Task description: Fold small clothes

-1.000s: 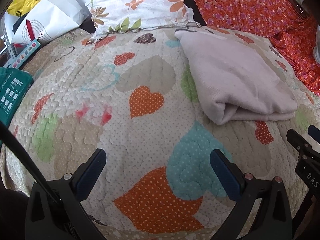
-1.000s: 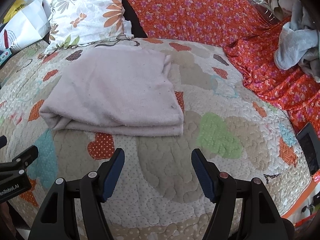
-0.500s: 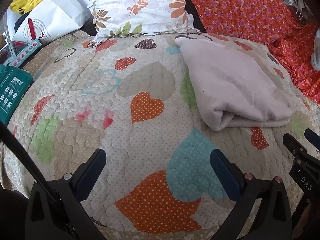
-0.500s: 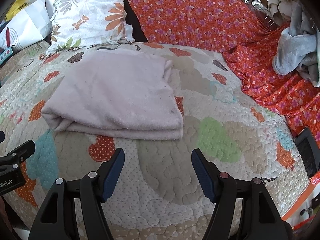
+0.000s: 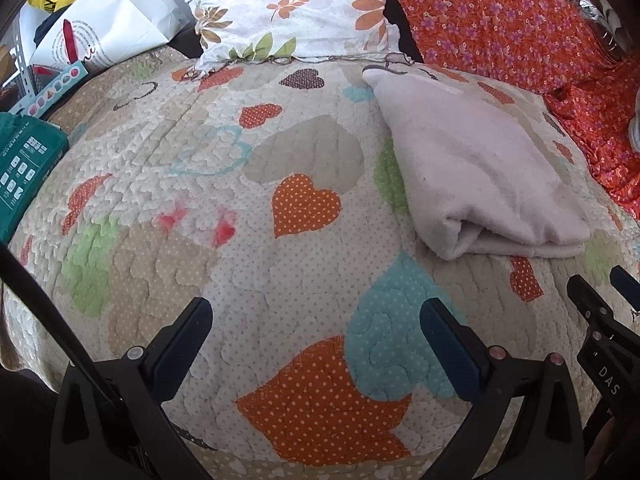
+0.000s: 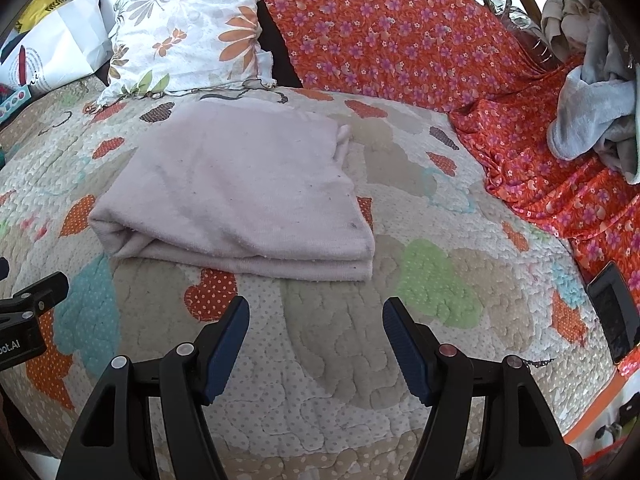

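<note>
A pale pink garment (image 5: 476, 168) lies folded flat on the heart-patterned quilt (image 5: 280, 264); it also shows in the right wrist view (image 6: 240, 188). My left gripper (image 5: 316, 320) is open and empty, hovering over the quilt to the left of and nearer than the garment. My right gripper (image 6: 316, 320) is open and empty, just in front of the garment's near folded edge. Each gripper's side shows at the edge of the other's view.
A floral pillow (image 6: 188, 36) and an orange flowered cloth (image 6: 400, 40) lie behind. A pile of grey clothes (image 6: 592, 120) sits at the far right. A dark phone (image 6: 612, 312) lies at the quilt's right edge. White bags (image 5: 100, 24) and a green box (image 5: 24, 168) are on the left.
Both grippers have drawn back slightly from the folded garment, which now sits a little farther off in both views. Both stay open.
</note>
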Motion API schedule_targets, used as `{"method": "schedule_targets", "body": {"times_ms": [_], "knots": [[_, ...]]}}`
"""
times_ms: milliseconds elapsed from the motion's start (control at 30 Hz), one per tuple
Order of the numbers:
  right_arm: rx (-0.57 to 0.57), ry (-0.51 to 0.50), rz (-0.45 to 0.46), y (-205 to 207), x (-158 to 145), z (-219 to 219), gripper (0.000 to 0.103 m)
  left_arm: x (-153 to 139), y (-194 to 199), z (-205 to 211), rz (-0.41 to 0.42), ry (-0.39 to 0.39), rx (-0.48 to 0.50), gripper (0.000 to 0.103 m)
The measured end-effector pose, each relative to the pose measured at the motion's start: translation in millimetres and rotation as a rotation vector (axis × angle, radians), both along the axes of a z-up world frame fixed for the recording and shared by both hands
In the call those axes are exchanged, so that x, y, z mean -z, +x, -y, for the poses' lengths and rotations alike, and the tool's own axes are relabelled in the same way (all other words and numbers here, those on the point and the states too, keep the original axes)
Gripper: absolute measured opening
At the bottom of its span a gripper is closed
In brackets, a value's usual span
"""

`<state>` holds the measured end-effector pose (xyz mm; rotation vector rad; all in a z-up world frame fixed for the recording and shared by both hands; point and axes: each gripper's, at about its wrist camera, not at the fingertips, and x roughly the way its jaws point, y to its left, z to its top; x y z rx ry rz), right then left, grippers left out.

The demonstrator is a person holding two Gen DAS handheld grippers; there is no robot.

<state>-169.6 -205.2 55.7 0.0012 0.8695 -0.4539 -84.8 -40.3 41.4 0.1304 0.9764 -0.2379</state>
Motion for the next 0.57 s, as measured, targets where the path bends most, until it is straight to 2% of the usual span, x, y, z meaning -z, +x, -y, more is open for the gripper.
{"method": "schedule_targets", "body": {"times_ms": [267,467,567], "knots": [[-0.019,-0.001,-0.018,2.6,4.5,-4.4,0.073,5.4,-0.4,-1.4,-0.020,0.005,0.003,0.103],[-0.023,0.001,-0.021,2.3,5.1,-5.9,0.073,2.2,-3.3,-3.4,0.013,0.016,-0.001,0.103],[-0.023,0.004,-0.023,2.4,5.7,-6.1,0.073,2.2,-1.3,-6.6,0.003,0.011,-0.010,0.103]]}}
